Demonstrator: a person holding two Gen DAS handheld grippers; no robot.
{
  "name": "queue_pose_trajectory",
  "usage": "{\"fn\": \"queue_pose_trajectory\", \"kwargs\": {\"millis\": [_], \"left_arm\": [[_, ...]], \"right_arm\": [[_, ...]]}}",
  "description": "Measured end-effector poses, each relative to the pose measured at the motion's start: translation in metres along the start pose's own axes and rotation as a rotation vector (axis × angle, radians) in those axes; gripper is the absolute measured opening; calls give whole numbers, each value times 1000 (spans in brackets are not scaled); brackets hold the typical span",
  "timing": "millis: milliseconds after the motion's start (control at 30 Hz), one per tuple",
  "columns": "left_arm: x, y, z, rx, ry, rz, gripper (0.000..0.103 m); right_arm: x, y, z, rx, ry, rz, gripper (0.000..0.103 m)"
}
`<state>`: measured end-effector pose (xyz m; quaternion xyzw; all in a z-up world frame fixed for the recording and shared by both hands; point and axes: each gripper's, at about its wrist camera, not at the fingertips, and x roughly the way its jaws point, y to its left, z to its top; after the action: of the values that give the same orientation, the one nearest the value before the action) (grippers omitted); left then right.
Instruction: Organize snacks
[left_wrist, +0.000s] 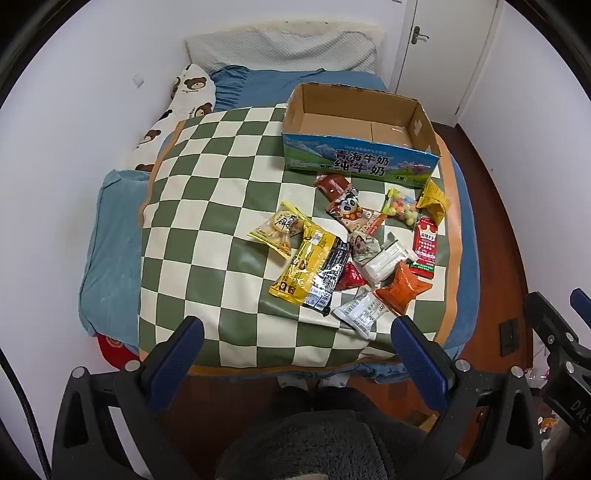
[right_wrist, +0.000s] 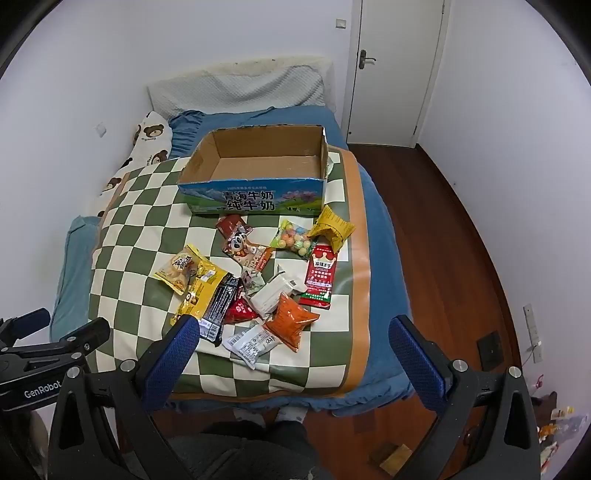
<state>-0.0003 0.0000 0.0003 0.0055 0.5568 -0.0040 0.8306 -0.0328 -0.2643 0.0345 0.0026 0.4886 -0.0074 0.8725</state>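
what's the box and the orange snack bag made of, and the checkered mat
Box: corrugated cardboard, raw brown inside, glossy printed outside, edges frayed.
Orange snack bag: likely plastic film, shiny, puffed and crinkled.
Checkered mat: looks like smooth coated sheet, maybe vinyl, with faint sheen; can't be sure.

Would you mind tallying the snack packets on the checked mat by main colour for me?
yellow packets: 3
red packets: 3
white packets: 2
orange packet: 1
black packet: 1
clear candy bag: 1
panda packet: 1
small picture-print packet: 1
Total: 13
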Motion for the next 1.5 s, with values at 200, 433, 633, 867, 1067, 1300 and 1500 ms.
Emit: {"fn": "queue_pose_trajectory", "kwargs": {"millis": [200, 433, 633, 867, 1067, 1300, 1500], "left_arm": [[0, 0, 0, 4, 0, -1, 103], [1, -1, 1, 2, -1, -1, 103], [0, -1, -1, 4, -12, 3, 103], [-9, 9, 10, 13, -9, 1, 103], [-15, 7, 7, 4, -12, 4, 103], [-12, 6, 4, 2, -19, 4, 103], [-21, 11, 9, 6, -16, 4, 103]], "right_arm": [[-2, 0, -2, 6, -2, 11, 103], [-5, 1, -5, 7, -4, 12, 103], [-8, 1, -6, 9, -7, 15, 103], [-8, 1, -7, 9, -9, 14, 103], [-10, 3, -6, 10, -10, 15, 103], [-11, 3, -4, 12, -9, 18, 103], [-9, 2, -5, 12, -9, 17, 103]]}}
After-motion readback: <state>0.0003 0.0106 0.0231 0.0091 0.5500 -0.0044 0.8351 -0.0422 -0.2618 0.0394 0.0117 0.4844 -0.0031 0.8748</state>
